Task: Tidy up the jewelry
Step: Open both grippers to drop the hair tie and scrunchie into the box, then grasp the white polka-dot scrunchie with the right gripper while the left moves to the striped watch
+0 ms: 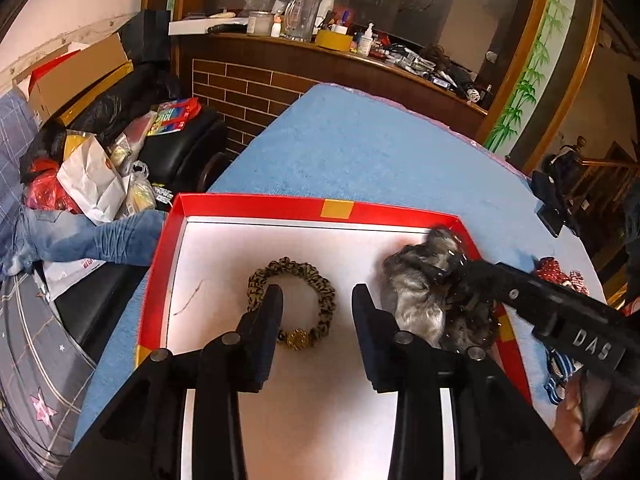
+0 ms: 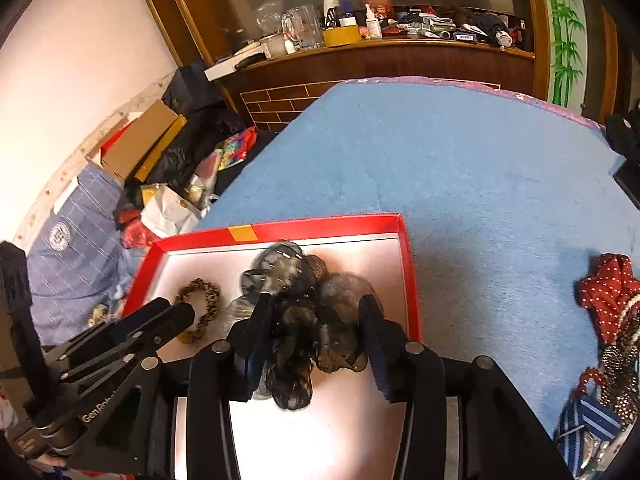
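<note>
Red cardboard walls frame a shallow box (image 1: 256,202) with a white floor, sitting on the blue-covered tabletop (image 1: 360,148). Inside, toward its left, a leopard-print scrunchie (image 1: 292,300) with a gold ornament lies flat. On the right side of the box floor sits a grey-black sheer hair bow (image 2: 298,316), bunched up and blurred in both views.

The left hand-held gripper (image 1: 316,304) hovers over the scrunchie with its fingers spread wide, holding nothing. The right hand-held gripper (image 2: 318,320) has its fingers on either side of the bow, also wide; I cannot tell whether they touch the fabric.

Outside the box, at the right edge of the tabletop, lie a red polka-dot bow (image 2: 608,292) and a heap of beads (image 2: 618,364).
</note>
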